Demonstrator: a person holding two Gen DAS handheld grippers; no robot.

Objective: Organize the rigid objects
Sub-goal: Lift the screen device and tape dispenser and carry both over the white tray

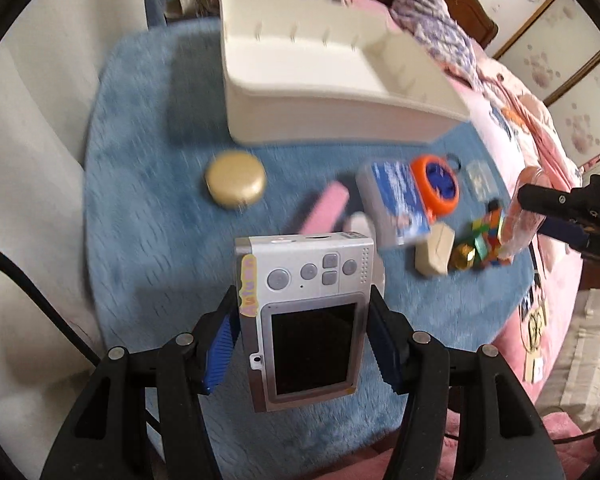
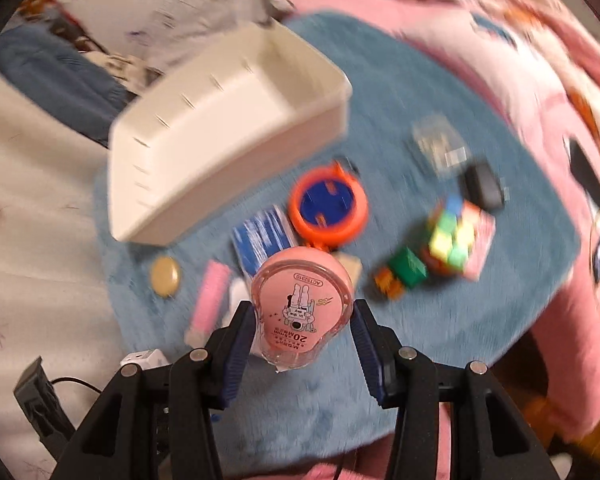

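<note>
My left gripper (image 1: 302, 332) is shut on a silver digital camera (image 1: 306, 316) and holds it above the blue mat (image 1: 140, 200). My right gripper (image 2: 302, 320) is shut on a pink correction tape dispenser (image 2: 302, 304), also held above the mat; it shows at the right of the left wrist view (image 1: 526, 208). The empty white bin (image 1: 332, 72) stands at the mat's far side, and shows in the right wrist view (image 2: 220, 136). On the mat lie a gold round tin (image 1: 236, 178), a pink bar (image 1: 326, 208), a blue-white box (image 1: 396, 200), an orange-blue round toy (image 2: 328, 208) and a colourful cube (image 2: 454, 236).
A beige block (image 1: 434, 250), a gold and green piece (image 1: 470, 254), a clear small case (image 2: 438, 144) and a black object (image 2: 484, 186) also lie on the mat. A pink blanket (image 2: 540, 100) lies to the right. A white sheet (image 1: 28, 160) lies to the left.
</note>
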